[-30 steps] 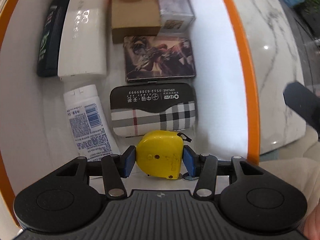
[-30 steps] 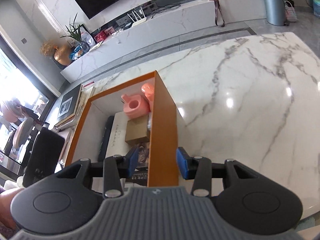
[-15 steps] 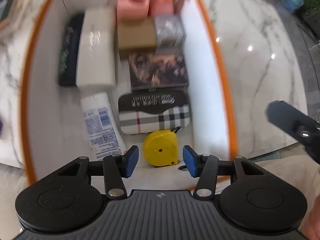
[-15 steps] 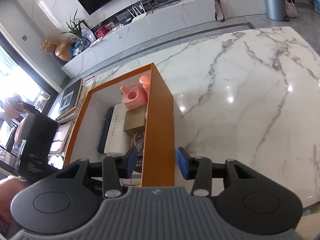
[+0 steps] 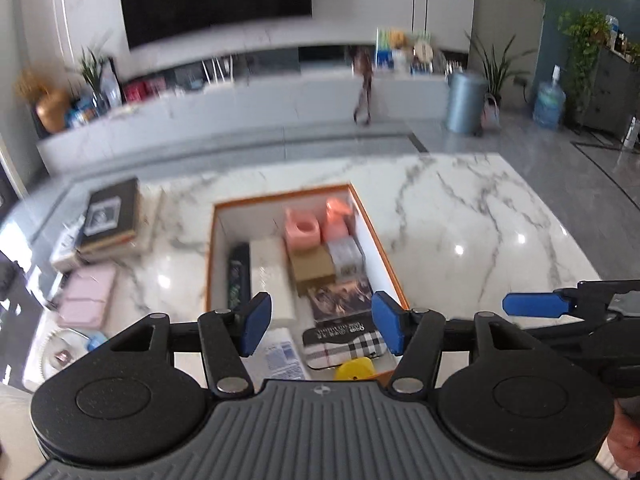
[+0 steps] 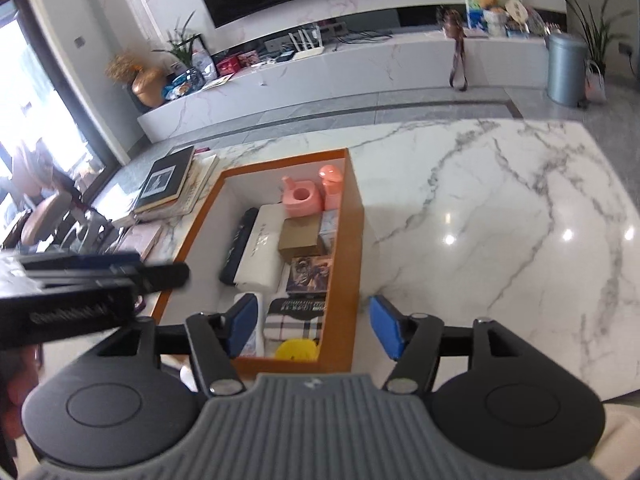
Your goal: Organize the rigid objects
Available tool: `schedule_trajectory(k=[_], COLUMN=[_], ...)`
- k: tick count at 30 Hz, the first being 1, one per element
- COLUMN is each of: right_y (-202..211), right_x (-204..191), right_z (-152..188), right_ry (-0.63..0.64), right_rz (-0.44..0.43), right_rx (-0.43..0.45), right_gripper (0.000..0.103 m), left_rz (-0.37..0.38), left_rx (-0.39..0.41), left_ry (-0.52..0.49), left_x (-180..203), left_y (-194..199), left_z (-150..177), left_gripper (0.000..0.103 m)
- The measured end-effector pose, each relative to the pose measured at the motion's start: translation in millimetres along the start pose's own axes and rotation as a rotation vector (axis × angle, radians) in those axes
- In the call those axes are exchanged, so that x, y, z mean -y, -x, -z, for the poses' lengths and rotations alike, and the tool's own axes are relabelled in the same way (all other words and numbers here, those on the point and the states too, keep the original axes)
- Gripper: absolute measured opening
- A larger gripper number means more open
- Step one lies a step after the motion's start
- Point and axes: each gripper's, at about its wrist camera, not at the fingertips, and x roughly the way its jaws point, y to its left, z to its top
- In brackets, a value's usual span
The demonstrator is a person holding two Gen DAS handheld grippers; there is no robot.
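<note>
Fingers [image 5: 256, 324] on our left gripper [image 5: 322, 328] spreading, empty; our right gripper [image 6: 316, 328] spreading too, empty. Yellow tape measure [image 6: 297, 350] in orange box [image 6: 352, 248], beside plaid case [image 6: 294, 324].

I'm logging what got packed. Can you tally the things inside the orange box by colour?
Pink: 2
Yellow: 1
Brown: 1
Black: 1
White or cream: 2
Plaid: 1
Silvery: 1
Dark printed: 1
Total: 10
</note>
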Motion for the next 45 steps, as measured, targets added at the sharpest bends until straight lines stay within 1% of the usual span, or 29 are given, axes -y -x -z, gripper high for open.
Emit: schedule_trajectory(k=[3, 7, 10, 17, 21, 25, 28, 32, 36, 45], right_y=[12, 28, 38, 59, 69, 77, 81, 83, 81, 76], right_x=[-14, -27, -33, -43, -47, -47, -46, -44, -39, -37], right_z=[11, 29, 41, 66, 77, 84, 85, 89, 89, 91], right_ry=[0.047, 0.083, 0.097, 0.112, 0.122, 0.12, 0.116, 0.115, 0.102, 0.105], right_rz=[0.013, 0.037, 0.057, 0.088, 0.108, 0.122, 0.125, 0.127, 0.128, 0.136], right_rx=[-0.002, 0.0, 0.0, 0.013, 0.032, 0.053, 0.069, 0.09, 0.088, 0.088], right_gripper=[0.074, 0.078, 0.079, 0.08, 0.082, 0.083, 0.084, 0.086, 0.086, 0.086], left_rz=[-0.018, -0.072, -0.107, -0.104, -0.105, -0.09, -0.103, -0.091, -0.098, -0.104], left_rx=[0.047, 0.094, 0.111, 0.123, 0.115, 0.1, 0.099, 0.093, 0.092, 0.072], left_ry=[-0.004, -0.004, 0.011, 0.115, 0.126, 0.122, 0.106, 0.125, 0.109, 0.113], left_x=[0, -1, -4, -9, -6, 0, 4, 6, 11, 12], left_y=[22, 40, 53, 70, 76, 76, 76, 73, 71, 66], left_z=[9, 27, 41, 77, 89, 97, 101, 103, 104, 106], left_gripper=[0.069, 0.072, 0.081, 0.086, 0.086, 0.087, 0.087, 0.087, 0.087, 0.087])
